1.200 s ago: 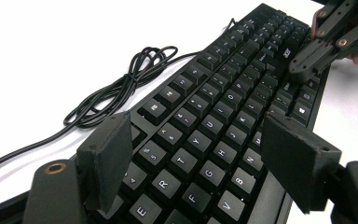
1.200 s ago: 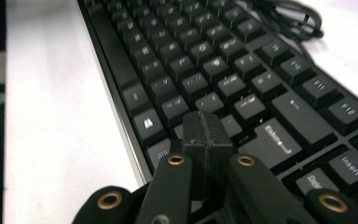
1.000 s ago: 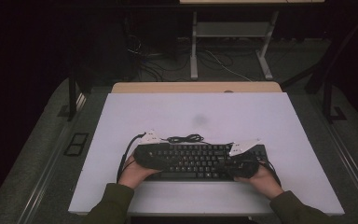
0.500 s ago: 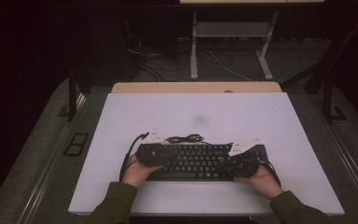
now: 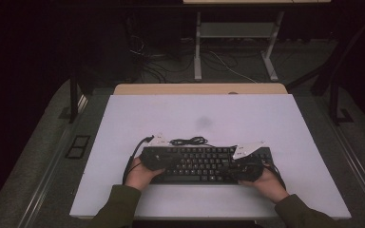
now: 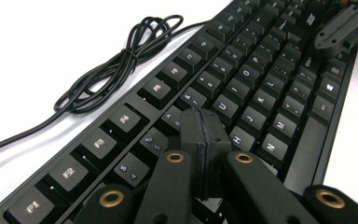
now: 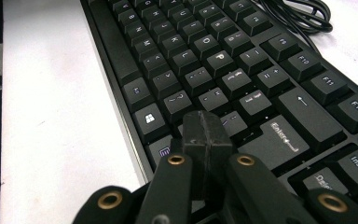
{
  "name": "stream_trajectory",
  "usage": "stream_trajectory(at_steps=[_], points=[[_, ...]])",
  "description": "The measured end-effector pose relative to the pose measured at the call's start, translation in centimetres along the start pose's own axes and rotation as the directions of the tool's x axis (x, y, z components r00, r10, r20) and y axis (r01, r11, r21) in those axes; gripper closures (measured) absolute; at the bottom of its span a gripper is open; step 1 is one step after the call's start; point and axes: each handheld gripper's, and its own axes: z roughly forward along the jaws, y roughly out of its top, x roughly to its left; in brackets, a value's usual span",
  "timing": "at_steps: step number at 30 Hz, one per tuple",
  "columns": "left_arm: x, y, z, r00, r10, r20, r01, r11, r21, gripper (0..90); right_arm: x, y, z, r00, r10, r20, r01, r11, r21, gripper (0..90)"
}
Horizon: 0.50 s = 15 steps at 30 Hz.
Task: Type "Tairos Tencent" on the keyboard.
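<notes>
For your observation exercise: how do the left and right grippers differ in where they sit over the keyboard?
The left gripper sits over the G/H keys of the keyboard; the right gripper is beside the Enter key. The coiled cable lies nearer the left gripper. Both have fingers pressed together, holding nothing.

High view looking forward and down on the tabletop (image 5: 123, 123), both gripper views low and close, facing opposite ways along the shared keyboard (image 5: 204, 164).
</notes>
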Motion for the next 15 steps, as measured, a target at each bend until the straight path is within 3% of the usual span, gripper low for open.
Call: stream_trajectory(at_steps=[9,15], points=[[-0.07,-0.04,0.25,1.0000,0.001,-0.003,0.000,0.9999,0.015,88.3,-0.01,-0.01,0.00,1.0000,0.001,0.000,-0.001,1.000,0.000,89.4],[-0.09,0.08,-0.12,1.0000,-0.007,0.003,0.007,0.9999,-0.008,88.3,-0.01,0.01,0.00,1.0000,0.000,-0.001,0.000,1.000,0.000,89.4]])
